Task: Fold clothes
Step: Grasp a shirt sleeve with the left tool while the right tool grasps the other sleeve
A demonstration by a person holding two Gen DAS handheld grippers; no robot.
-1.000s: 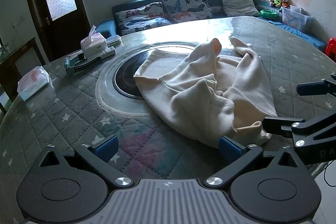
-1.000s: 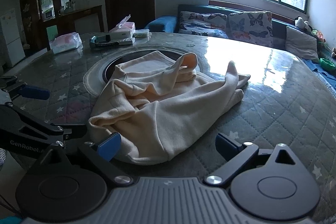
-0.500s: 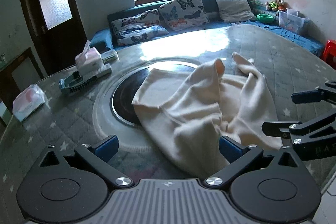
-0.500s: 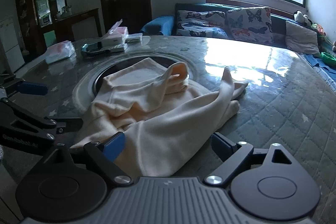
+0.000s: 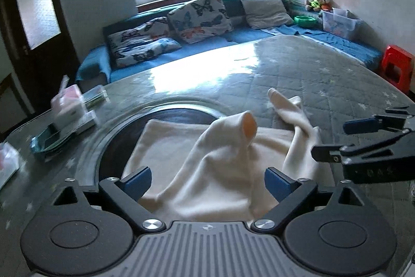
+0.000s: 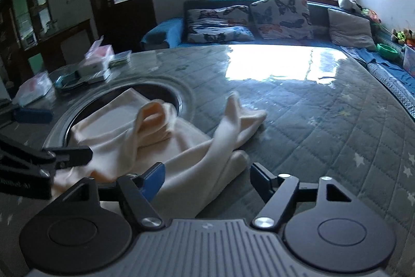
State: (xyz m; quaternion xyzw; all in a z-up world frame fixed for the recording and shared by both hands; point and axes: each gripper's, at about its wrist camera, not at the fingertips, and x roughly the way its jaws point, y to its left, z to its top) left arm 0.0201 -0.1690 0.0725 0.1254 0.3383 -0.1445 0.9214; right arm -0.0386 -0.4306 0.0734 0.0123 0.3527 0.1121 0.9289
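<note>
A crumpled cream garment (image 5: 207,160) lies on the round table (image 5: 324,74), partly over its dark round centre. One sleeve stands up with its cuff open and another reaches toward the far right. My left gripper (image 5: 207,181) is open, low over the garment's near edge, with cloth lying between its blue pads (image 5: 137,179). The right wrist view shows the same garment (image 6: 181,152). My right gripper (image 6: 208,179) is open at the garment's near right edge, with its left pad over the cloth. Each gripper shows in the other's view: right gripper (image 5: 332,139), left gripper (image 6: 68,134).
The table has a grey quilted star cover (image 6: 337,121) under glossy glass. Tissue boxes (image 5: 70,108) and a packet (image 6: 33,87) sit at its far left. Behind it runs a blue sofa (image 5: 207,40) with cushions, and a red stool (image 5: 396,66) stands at the right.
Both grippers have moved forward and lower over the garment's near edge. The right gripper's fingers have narrowed a little. The garment lies much as before.
</note>
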